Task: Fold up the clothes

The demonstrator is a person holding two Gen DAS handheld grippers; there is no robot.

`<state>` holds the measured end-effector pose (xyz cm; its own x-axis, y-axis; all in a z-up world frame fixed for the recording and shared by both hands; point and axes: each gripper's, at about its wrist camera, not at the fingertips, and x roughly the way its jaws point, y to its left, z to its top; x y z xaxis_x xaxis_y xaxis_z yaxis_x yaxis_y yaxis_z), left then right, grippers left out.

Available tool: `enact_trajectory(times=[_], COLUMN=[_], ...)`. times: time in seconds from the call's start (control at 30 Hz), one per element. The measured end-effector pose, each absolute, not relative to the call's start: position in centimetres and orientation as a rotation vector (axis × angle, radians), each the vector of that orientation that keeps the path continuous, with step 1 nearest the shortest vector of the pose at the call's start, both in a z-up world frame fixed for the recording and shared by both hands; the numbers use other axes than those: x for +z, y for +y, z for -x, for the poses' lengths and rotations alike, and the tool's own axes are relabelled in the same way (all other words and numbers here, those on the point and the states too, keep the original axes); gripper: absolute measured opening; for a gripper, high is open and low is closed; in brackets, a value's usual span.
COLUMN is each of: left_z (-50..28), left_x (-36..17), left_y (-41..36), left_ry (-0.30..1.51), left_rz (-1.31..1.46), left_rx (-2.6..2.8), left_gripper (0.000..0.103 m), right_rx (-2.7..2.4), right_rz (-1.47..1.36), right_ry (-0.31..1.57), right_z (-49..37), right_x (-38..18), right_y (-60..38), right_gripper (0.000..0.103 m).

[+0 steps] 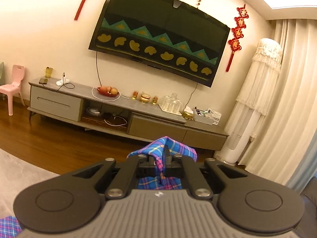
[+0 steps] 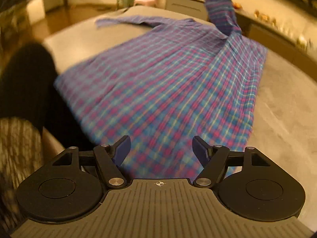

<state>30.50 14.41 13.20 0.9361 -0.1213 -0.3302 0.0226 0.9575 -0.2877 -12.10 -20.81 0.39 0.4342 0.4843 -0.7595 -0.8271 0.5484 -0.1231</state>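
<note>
A blue and pink plaid shirt (image 2: pixel 158 83) lies spread on a grey table (image 2: pixel 287 109). One sleeve (image 2: pixel 220 6) rises up and out of the top of the right wrist view. My left gripper (image 1: pixel 161 161) is shut on a fold of the plaid shirt (image 1: pixel 174 148) and holds it up in the air, facing the TV wall. My right gripper (image 2: pixel 161 148) is open and empty, low over the shirt's near hem. The right wrist view is blurred by motion.
A person's dark-clothed leg (image 2: pixel 25 83) is at the table's left edge. A TV cabinet (image 1: pixel 111 107) with fruit and glasses stands against the wall under a covered TV (image 1: pixel 158 33). A pink chair (image 1: pixel 11 87) is at the far left.
</note>
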Motion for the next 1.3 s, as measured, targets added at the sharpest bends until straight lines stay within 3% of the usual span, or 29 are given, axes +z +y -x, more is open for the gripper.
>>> enact_trajectory(times=[0.13,0.2,0.3,0.53,0.77,0.9,1.07,1.3], left_z=[-30.4,-30.0,-29.1,-26.0,-21.3,-18.2,-20.0,-16.5], left_x=[13.3,12.9,12.2,9.9,8.2,6.4,3.7,-1.7], left_y=[13.8,13.6,13.8,13.0,7.4,1.3,-6.4,-8.1], left_ry=[0.362,0.366,0.382,0.428,0.413,0.376,0.433,0.509], left_rz=[0.285,0.290,0.301,0.242,0.082,-0.035,-0.122,-0.241], left_rx=[-0.070,-0.077,-0.099,-0.234,-0.432,-0.528,-0.636,-0.846], left_gripper=[0.005,0.005,0.005,0.005,0.005,0.005,0.005,0.005], right_rx=[0.865,0.876,0.917,0.937,0.820,0.815,0.763,0.704], right_rz=[0.711,0.736,0.693,0.222,0.181,-0.107,-0.320,-0.593], right_ry=[0.695,0.721,0.769,0.843,1.007,0.983,1.035,1.016], right_z=[14.1,13.7,12.7,5.6,-3.1,-6.9,-9.1,-9.4], right_x=[-0.6,-0.9,-0.9,1.6,-1.4,-0.4,-2.1,-2.9], right_y=[-21.2,-21.7,-21.9,-25.1,-25.2,-27.2,-28.9,-34.2], right_gripper=[0.066,0.050,0.046,0.047,0.043,0.048,0.049,0.058])
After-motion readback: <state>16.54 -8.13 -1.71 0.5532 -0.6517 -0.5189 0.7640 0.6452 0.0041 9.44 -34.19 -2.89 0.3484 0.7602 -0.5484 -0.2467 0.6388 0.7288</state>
